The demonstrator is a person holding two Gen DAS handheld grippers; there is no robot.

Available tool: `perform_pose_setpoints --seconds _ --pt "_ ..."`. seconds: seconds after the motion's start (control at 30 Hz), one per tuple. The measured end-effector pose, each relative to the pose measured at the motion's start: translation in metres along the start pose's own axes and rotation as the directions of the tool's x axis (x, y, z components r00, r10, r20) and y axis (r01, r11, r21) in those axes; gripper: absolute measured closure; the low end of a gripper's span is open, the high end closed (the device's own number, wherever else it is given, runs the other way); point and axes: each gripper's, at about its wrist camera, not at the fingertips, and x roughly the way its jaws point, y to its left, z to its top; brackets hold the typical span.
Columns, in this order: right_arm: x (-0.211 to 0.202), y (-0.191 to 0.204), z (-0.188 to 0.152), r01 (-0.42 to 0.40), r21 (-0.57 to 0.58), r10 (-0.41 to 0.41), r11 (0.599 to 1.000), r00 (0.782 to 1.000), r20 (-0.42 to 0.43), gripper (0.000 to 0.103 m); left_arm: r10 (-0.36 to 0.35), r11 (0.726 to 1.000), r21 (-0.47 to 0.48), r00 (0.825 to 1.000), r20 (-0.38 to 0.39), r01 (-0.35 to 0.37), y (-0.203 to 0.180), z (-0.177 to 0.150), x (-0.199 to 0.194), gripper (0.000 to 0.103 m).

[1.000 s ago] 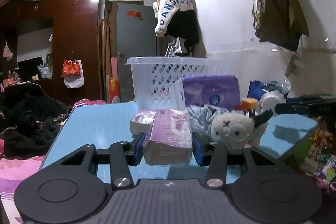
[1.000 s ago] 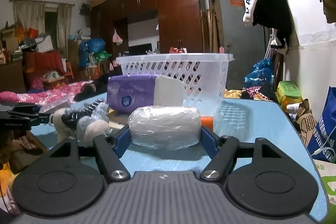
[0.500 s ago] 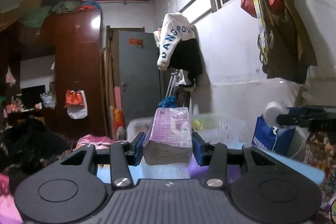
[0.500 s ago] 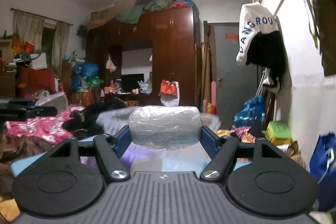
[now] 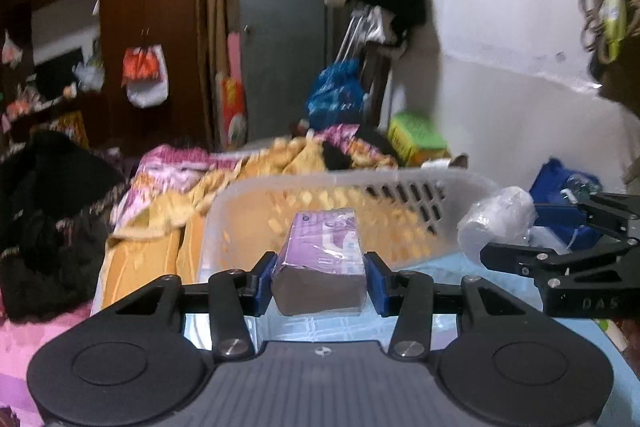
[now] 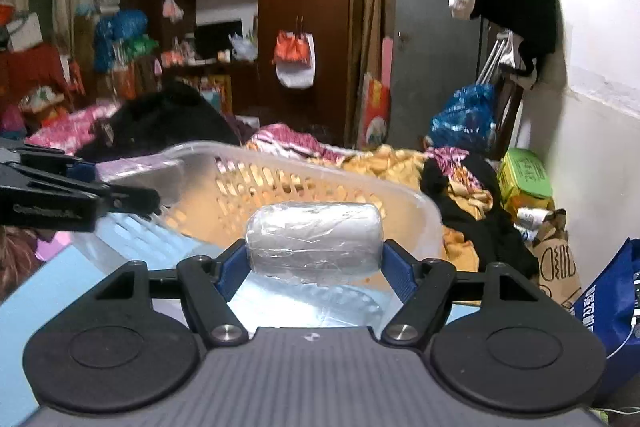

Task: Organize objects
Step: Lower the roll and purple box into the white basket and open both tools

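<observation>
Purple plastic-wrapped tissue pack (image 5: 320, 269), end crumpled.

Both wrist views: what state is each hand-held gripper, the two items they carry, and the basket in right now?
Left hand-held gripper: shut on the purple tissue pack.
Purple tissue pack: held above the basket opening.
Right hand-held gripper: shut on the wrapped paper roll.
Wrapped paper roll: held lying crosswise, at the basket rim.
White laundry basket: upright on the blue table, open at the top.
</observation>
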Motion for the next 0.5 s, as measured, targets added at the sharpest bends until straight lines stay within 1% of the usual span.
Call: perform_pose_setpoints --seconds 0.07,0.27,0.3,0.37,0.4,0.43,0.47,0.5 --pt "0.008 0.005 0.001 0.009 -0.006 -0.009 1.000 1.000 -0.013 0.030 -0.006 1.000 -0.012 1.000 -0.025 0.006 0.001 -0.001 0.012 0.053" --pt "0.006 0.004 0.005 0.010 -0.012 -0.011 1.000 0.999 -0.041 0.029 -0.025 1.000 0.000 0.998 -0.064 0.025 0.001 -0.002 0.029 0.053" --pt "0.005 0.005 0.005 0.012 -0.014 -0.013 1.000 0.999 -0.049 0.029 -0.025 1.000 -0.003 0.998 -0.066 0.025 0.001 -0.002 0.029 0.051" --pt "0.008 0.004 0.007 0.001 -0.017 -0.002 1.000 0.998 -0.069 0.028 -0.041 0.999 -0.013 0.998 -0.053 0.041 0.001 -0.005 0.026 0.041" --pt "0.008 0.004 0.008 -0.005 -0.015 0.004 1.000 0.997 -0.072 0.026 -0.055 0.998 -0.018 0.998 -0.041 0.054 0.002 -0.005 0.025 0.029" --pt "0.007 0.003 0.008 -0.002 -0.011 0.001 1.000 0.998 -0.068 0.018 -0.058 0.998 -0.025 0.998 -0.027 0.057 0.003 -0.003 0.023 0.021" --pt "0.004 0.002 0.008 0.005 -0.006 -0.005 1.000 0.999 -0.054 0.012 -0.043 0.999 -0.031 0.999 -0.003 0.043 0.004 -0.003 0.018 0.020" --pt "0.000 0.001 0.008 0.005 0.000 -0.005 1.000 0.999 -0.037 0.002 -0.039 0.999 -0.032 0.999 0.015 0.040 0.003 -0.003 0.013 0.019"
